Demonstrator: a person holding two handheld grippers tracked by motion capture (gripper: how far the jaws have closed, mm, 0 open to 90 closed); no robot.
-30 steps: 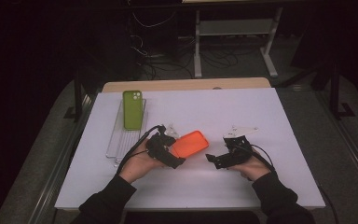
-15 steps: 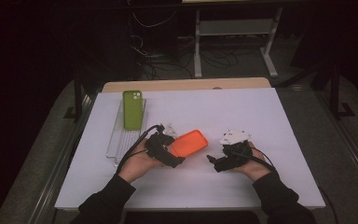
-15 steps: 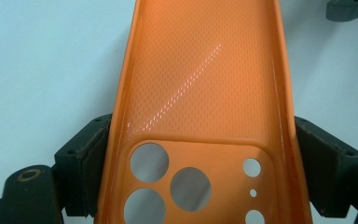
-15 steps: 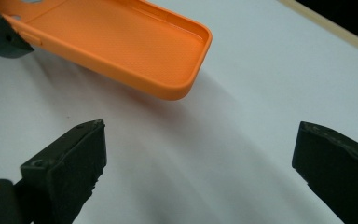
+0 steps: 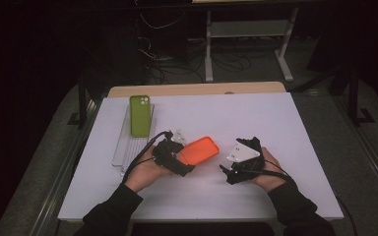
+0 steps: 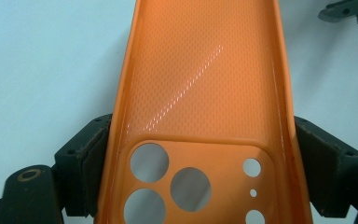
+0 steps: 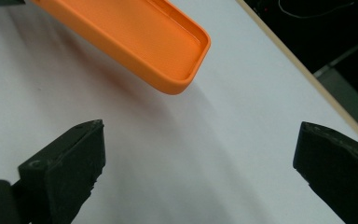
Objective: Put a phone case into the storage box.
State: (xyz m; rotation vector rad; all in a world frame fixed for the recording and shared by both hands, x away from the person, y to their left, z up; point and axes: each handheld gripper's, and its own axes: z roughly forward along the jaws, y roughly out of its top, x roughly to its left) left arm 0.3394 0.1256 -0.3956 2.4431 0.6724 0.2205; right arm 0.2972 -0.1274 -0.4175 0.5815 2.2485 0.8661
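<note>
An orange phone case (image 5: 200, 149) is held just above the white table, its open inside facing up. My left gripper (image 5: 182, 159) is shut on its camera-hole end; in the left gripper view the case (image 6: 205, 79) runs away between the two pads, with the left gripper (image 6: 200, 168) clamping its side walls. My right gripper (image 5: 228, 169) sits to the right of the case, a short gap apart, with a grey plate on top. In the right gripper view the right gripper (image 7: 200, 163) stands wide open over bare table, and the case's far end (image 7: 135, 32) hangs ahead at upper left.
A green phone case (image 5: 139, 115) stands propped in a clear slotted rack (image 5: 124, 150) at the table's left. The white table top (image 5: 275, 123) has a wooden strip along its far edge. Cables and a metal stand lie on the dark floor behind.
My right gripper has shifted slightly left toward the orange case and turned, so its grey plate now faces up. The left gripper and the case have barely moved.
</note>
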